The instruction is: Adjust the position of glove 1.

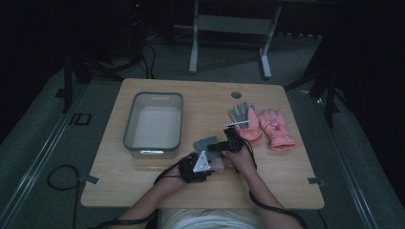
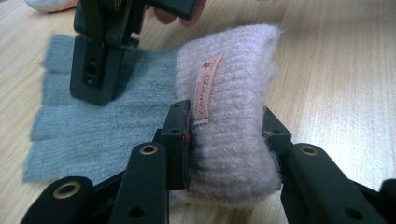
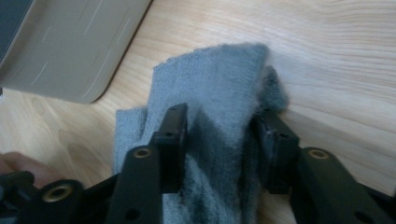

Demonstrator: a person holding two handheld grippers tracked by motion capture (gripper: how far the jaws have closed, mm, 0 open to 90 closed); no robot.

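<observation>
The knit glove (image 2: 116, 112) lies flat on the table (image 1: 157, 186) beside the bin (image 1: 154, 123). The left gripper (image 2: 229, 135) pinches its pink cuff (label outward) — the right gripper (image 3: 219, 140) clamps the grey fingers — likely to stretch or fold it.

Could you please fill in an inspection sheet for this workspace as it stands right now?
Surface: wooden table, with a round hole near the far edge.
Job's things: grey and pink knit glove lying near the table's middle.
Clutter: grey bin at left; grey-palmed glove and pink glove at right.
Grippers: left hand-held gripper pinches the glove's pink cuff; right hand-held gripper has bunched grey fabric between its jaws.
Cables: black cable trails off the table's left; another at the person's right arm.
Surroundings: dark room, carpeted floor, metal stand beyond the table.
</observation>
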